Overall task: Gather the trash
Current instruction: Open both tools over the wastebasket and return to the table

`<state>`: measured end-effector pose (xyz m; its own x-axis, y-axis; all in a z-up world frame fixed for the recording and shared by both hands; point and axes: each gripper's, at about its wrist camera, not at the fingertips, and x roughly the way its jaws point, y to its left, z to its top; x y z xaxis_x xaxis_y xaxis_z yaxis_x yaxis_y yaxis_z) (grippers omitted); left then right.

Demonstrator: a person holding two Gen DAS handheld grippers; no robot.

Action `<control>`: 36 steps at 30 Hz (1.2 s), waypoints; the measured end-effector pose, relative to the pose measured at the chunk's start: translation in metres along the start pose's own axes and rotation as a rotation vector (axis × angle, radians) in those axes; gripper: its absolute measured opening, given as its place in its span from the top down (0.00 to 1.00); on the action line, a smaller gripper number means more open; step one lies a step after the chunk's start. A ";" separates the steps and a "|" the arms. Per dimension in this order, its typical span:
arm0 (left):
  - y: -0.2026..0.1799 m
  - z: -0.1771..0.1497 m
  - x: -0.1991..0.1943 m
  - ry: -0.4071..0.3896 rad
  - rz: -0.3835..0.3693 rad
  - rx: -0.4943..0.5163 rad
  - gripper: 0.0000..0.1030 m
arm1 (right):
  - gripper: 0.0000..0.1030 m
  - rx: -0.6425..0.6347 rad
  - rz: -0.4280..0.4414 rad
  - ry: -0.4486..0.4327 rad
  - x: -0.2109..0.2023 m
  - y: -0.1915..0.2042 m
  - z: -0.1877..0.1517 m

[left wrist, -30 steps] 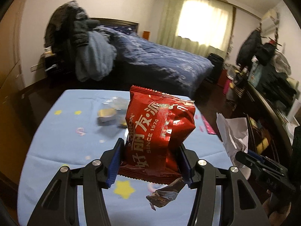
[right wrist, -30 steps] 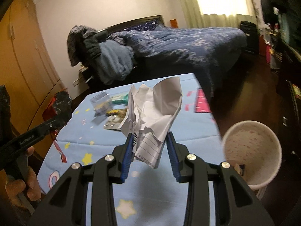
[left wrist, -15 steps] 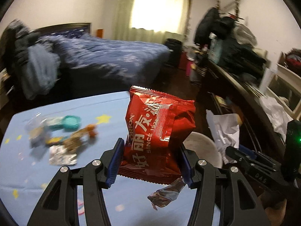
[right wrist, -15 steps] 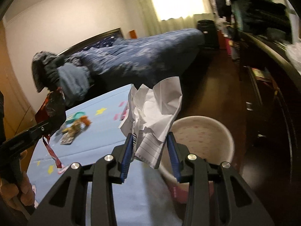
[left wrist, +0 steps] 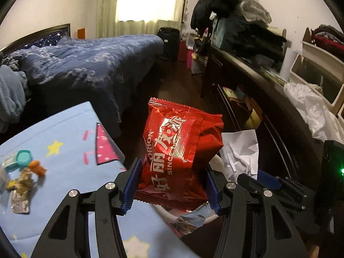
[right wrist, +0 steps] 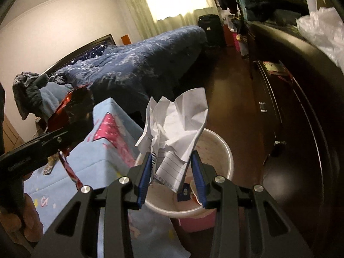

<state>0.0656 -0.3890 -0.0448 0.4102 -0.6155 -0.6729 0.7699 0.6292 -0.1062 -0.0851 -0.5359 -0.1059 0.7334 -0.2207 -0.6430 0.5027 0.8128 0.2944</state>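
My right claw [right wrist: 171, 177], clenched on the crumpled paper [right wrist: 176, 133], hangs over the white bin [right wrist: 223, 150]; I'd release it there first, then bring the left claw's [left wrist: 171, 185] gripped red wrapper [left wrist: 178, 150] rightward off the counter [left wrist: 71, 129] edge.

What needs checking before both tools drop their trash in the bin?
1. Left tool shut on red snack bag: ok.
2. Right tool shut on crumpled paper: ok.
3. Paper over the white bin opening: ok, in the right wrist view the bin sits directly behind and below it.
4. Snack bag over the bin: cannot tell, the left wrist view shows only slivers of a white rim behind the bag.
5. Tools clear of each other: ok, apart in both views, though close.
6. Trash left on the blue tablecloth: not ok, small wrappers remain.
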 end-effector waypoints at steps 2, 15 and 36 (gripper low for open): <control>-0.002 0.001 0.011 0.017 0.001 -0.001 0.45 | 0.64 0.005 -0.012 0.010 0.009 -0.005 -0.001; -0.006 0.007 0.055 0.078 -0.007 -0.003 0.22 | 0.55 -0.021 -0.055 0.061 0.050 -0.009 0.000; 0.057 -0.001 -0.027 -0.052 0.034 -0.125 0.04 | 0.39 -0.058 -0.035 0.019 0.031 0.019 0.006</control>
<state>0.0977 -0.3355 -0.0335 0.4624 -0.6144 -0.6393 0.6896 0.7024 -0.1762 -0.0502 -0.5306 -0.1163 0.7064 -0.2399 -0.6659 0.5003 0.8347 0.2300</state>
